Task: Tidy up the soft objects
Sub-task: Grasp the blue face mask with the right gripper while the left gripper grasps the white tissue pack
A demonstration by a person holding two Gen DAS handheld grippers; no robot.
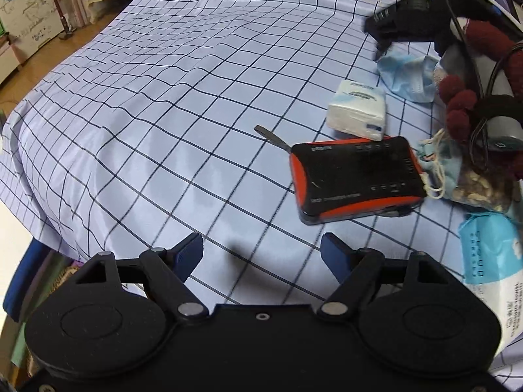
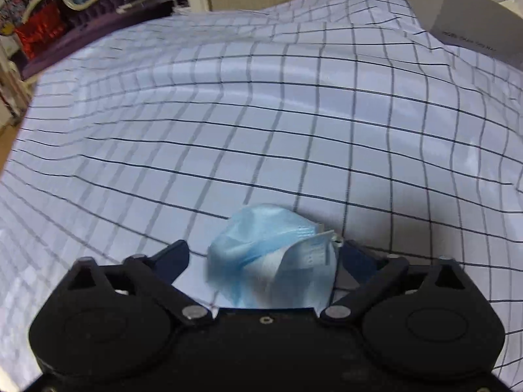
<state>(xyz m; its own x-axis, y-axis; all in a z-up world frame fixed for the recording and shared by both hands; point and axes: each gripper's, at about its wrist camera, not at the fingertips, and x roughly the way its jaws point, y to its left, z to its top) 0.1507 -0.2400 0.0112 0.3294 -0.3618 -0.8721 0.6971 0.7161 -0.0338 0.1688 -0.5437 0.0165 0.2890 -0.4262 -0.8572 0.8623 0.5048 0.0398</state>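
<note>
Checked blue-and-white cloth [image 1: 170, 104] drapes the tabletop in the left wrist view. The left gripper [image 1: 261, 254] hangs spread and empty above bare cloth. Ahead and to its right lie a black-and-orange device [image 1: 356, 179], a tissue pack [image 1: 358, 111] and, farther right, a crumpled blue mask [image 1: 405, 75] under the right gripper [image 1: 397, 21].

In the right wrist view the mask [image 2: 271, 258] sits between the fingers, bunched against the right one; whether they pinch it I cannot tell. Best, I judge, to close slowly low on the folds, gathering several layers before lifting.
</note>
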